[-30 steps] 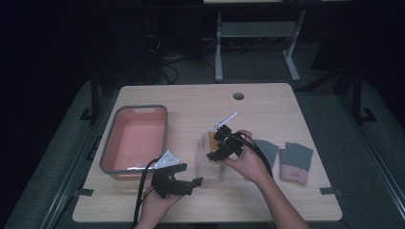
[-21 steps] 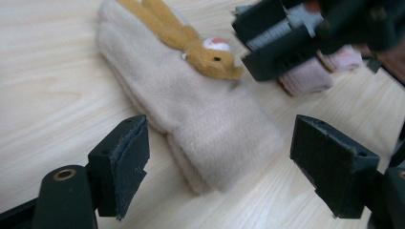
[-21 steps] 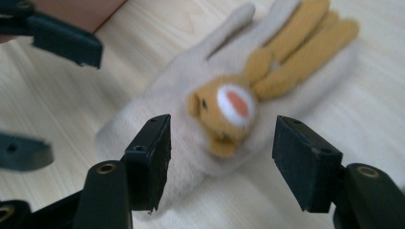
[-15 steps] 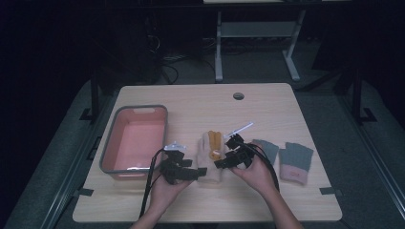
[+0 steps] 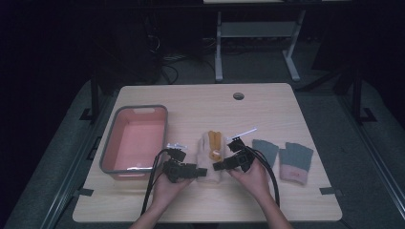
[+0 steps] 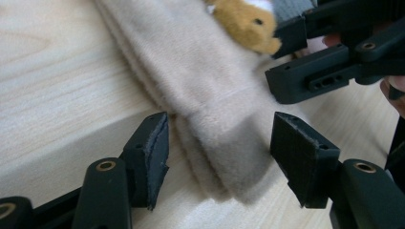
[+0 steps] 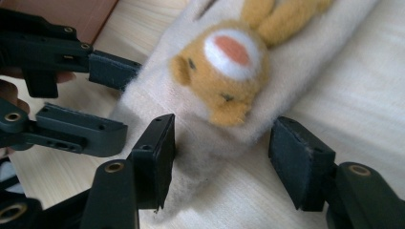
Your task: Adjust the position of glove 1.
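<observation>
I see the cream sock flat on the wood table, near the front edge, btw my two hands. It has a little yellow bear sewn on it; the bear has a white & orange tummy in the right gripper view.

My left gripper is low at the sock's near end, coming in from the sock's left. In the left gripper view the sock's cuff end sits btw the two black jaws. The jaws have just been closing but are apart now, w/ a gap on each side; the pads don't press the cloth.

My right gripper comes from the other side, by the bear. In the right gripper view the sock edge lies btw its jaws too. Those jaws have just been closing a bit. They are apart, not touching the sock.

The 2 grippers are v. close, tips nearly facing each other over the sock.

Left of the sock sits a pink tub w/ a grey rim. A small shiny wrapper lies just beside the tub. Right of my right hand lie 2 grey gloves, side by side; one has a pink cuff. A thin white strip lies behind the right gripper. A round hole is near the table's far edge.
</observation>
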The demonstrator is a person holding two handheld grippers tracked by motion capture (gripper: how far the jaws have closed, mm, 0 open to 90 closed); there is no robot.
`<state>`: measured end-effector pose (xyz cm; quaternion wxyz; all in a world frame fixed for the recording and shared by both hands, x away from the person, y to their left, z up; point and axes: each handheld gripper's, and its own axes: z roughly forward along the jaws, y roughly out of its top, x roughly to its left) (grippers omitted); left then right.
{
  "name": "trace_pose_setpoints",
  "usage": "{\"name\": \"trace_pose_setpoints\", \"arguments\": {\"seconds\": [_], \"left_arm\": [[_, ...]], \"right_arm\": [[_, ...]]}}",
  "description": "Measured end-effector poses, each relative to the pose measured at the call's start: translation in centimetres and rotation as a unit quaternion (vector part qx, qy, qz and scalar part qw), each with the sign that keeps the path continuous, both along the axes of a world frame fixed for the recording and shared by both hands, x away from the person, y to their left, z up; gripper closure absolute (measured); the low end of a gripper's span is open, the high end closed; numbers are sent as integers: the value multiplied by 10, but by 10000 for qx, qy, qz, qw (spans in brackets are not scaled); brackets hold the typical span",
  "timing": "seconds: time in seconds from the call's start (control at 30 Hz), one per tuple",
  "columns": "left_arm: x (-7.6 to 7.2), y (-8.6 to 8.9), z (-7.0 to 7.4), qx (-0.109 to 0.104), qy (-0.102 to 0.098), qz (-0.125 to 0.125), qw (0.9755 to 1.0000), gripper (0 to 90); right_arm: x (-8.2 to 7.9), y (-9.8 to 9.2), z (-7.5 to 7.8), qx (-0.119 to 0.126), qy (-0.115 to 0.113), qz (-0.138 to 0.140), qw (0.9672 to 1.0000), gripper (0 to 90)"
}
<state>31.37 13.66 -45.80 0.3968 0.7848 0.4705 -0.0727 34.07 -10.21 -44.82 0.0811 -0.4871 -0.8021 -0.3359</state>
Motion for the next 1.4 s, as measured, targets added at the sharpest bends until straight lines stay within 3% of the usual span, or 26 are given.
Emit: {"name": "trace_pose_setpoints", "arguments": {"seconds": [0.17, 0.27, 0.43, 0.5, 0.67, 0.9, 1.0, 1.2, 1.4], "left_arm": [[2, -2, -3, 55, 65, -128, 9999, 457], [6, 0, -6, -93, 189, -104, 9997, 474], [7, 0, -7, -123, 270, -89, 9995, 548], [10, 2, -8, -187, 376, -81, 9991, 581], [12, 1, -9, -210, 399, -105, 9989, 617], [15, 1, -10, -249, 462, -142, 9985, 645], [15, 0, -10, -297, 475, -108, 9984, 652], [16, 1, -9, -372, 497, -42, 9981, 667], [15, 5, -5, -402, 460, 33, 9981, 681]], "right_arm": [[-3, -5, -11, 337, 241, -339, 9986, 423], [-6, -7, -14, 524, 247, -535, 9969, 445], [-11, -5, -21, 888, 314, -743, 9928, 551], [-13, -4, -23, 1031, 468, -866, 9898, 580], [-14, -2, -28, 1187, 444, -1041, 9865, 634], [-13, 0, -29, 1224, 488, -1013, 9861, 672], [-10, -2, -30, 1271, 535, -904, 9863, 687], [-5, -3, -26, 1192, 406, -574, 9904, 742], [-1, -2, -24, 1274, 451, -420, 9899, 763]]}}
